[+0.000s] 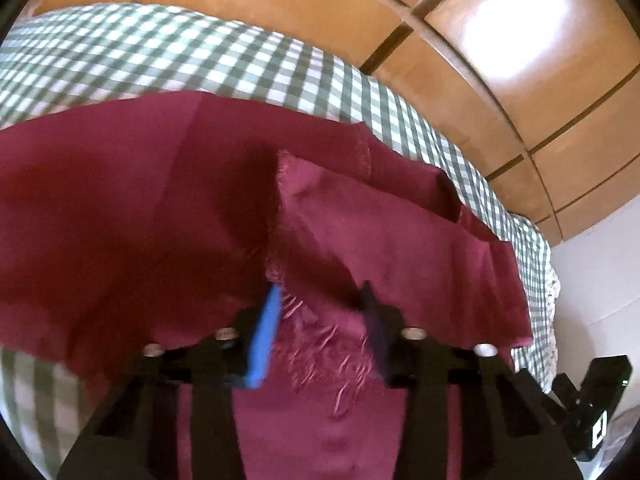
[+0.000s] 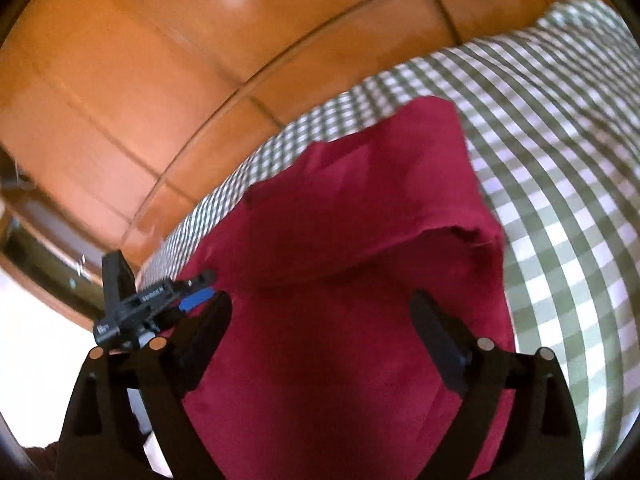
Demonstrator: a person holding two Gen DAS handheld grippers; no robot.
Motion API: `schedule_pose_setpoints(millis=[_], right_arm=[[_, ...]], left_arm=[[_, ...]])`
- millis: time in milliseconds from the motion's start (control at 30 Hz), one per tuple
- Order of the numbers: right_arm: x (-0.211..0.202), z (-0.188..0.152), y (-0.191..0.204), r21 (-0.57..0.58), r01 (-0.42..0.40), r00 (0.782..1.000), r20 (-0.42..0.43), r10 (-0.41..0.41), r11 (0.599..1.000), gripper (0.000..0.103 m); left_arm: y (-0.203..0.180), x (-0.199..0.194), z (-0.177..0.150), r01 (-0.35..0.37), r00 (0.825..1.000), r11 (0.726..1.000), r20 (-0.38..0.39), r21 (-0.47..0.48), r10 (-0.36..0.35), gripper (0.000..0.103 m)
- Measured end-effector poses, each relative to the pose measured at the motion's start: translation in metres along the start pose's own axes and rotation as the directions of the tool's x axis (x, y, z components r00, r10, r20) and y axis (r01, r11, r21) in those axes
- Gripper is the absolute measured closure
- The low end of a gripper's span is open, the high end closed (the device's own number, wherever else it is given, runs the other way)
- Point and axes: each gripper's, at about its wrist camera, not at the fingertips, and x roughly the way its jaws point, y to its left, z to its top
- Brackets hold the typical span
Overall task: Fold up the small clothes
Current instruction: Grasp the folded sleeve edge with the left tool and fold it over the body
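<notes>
A maroon cloth (image 1: 120,216) with a fringed edge lies spread on a green-and-white checked tablecloth (image 1: 160,52). My left gripper (image 1: 320,320) is shut on the fringed edge, which is bunched between the blue pad (image 1: 264,332) and the dark pad; a raised fold runs up from the grip. In the right wrist view the same maroon cloth (image 2: 360,184) shows a folded-over layer. My right gripper (image 2: 320,320) hovers over it, open wide, with nothing pinched between its fingers. The left gripper (image 2: 160,300) appears at that view's left, at the cloth's edge.
The checked tablecloth (image 2: 560,160) covers the table and hangs over its edge. Orange-brown floor tiles (image 1: 480,60) lie beyond the table's edge. A black gripper body (image 1: 596,404) shows at the lower right of the left wrist view.
</notes>
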Motion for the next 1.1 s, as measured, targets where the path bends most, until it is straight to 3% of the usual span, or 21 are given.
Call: schedule_pose_setpoints(millis=[33,100,267,300,367,500,567,667,733,833,967,1033,1100], right_arm=[[0.006,0.005,-0.005,0.018,0.000,1.000,-0.002,0.000,1.000,0.010],[0.015,0.015,-0.011,0.039,0.005,1.000,0.003,-0.005,0.999,0.010],[0.016,0.039,-0.022,0.105,0.005,0.993,0.119,-0.017,0.995,0.010],[0.019,0.039,-0.025,0.109,0.015,0.992,0.122,-0.029,0.994,0.010],[0.030,0.029,-0.031,0.107,0.045,0.996,0.071,-0.053,0.993,0.010],[0.028,0.009,-0.018,-0.009,0.113,0.993,0.032,-0.112,0.994,0.010],[0.023,0.005,-0.011,-0.045,0.106,0.994,-0.018,-0.107,0.993,0.010],[0.003,0.002,0.013,-0.151,0.022,0.994,-0.098,-0.037,0.988,0.010],[-0.009,0.011,0.037,-0.244,0.038,0.998,-0.047,-0.051,0.969,0.010],[0.000,0.037,0.048,-0.248,0.102,0.995,0.031,-0.098,0.963,0.010],[0.048,0.068,0.045,-0.240,0.290,0.957,0.089,-0.277,0.926,0.011],[0.076,0.080,0.033,-0.233,0.393,0.919,0.099,-0.381,0.889,0.014],[0.097,0.085,0.010,-0.209,0.447,0.894,0.061,-0.445,0.870,0.015]], left_arm=[[-0.003,0.002,0.004,0.010,1.000,1.000,-0.007,0.002,-0.010,0.091],[-0.010,-0.007,0.008,0.017,0.999,1.000,0.030,0.017,-0.017,0.094],[-0.011,-0.054,0.016,0.056,0.984,0.998,0.170,0.016,-0.057,0.094],[-0.008,-0.058,0.015,0.048,0.983,0.999,0.177,0.011,-0.049,0.094],[-0.005,-0.054,0.007,-0.044,0.985,0.998,0.169,0.038,0.037,0.094],[0.006,-0.021,-0.015,-0.180,0.982,0.980,0.076,0.082,0.174,0.094],[0.006,-0.016,-0.022,-0.198,0.978,0.976,0.088,0.094,0.190,0.094],[0.005,-0.020,-0.022,-0.192,0.978,0.977,0.099,0.097,0.182,0.094],[0.001,-0.021,-0.019,-0.186,0.978,0.977,0.115,0.106,0.174,0.094],[0.001,-0.028,-0.021,-0.180,0.977,0.977,0.138,0.112,0.164,0.094],[-0.002,-0.029,-0.024,-0.194,0.972,0.971,0.158,0.140,0.172,0.094],[0.001,-0.027,-0.025,-0.202,0.972,0.969,0.151,0.145,0.180,0.094],[0.009,-0.019,-0.025,-0.234,0.967,0.964,0.133,0.130,0.217,0.094]])
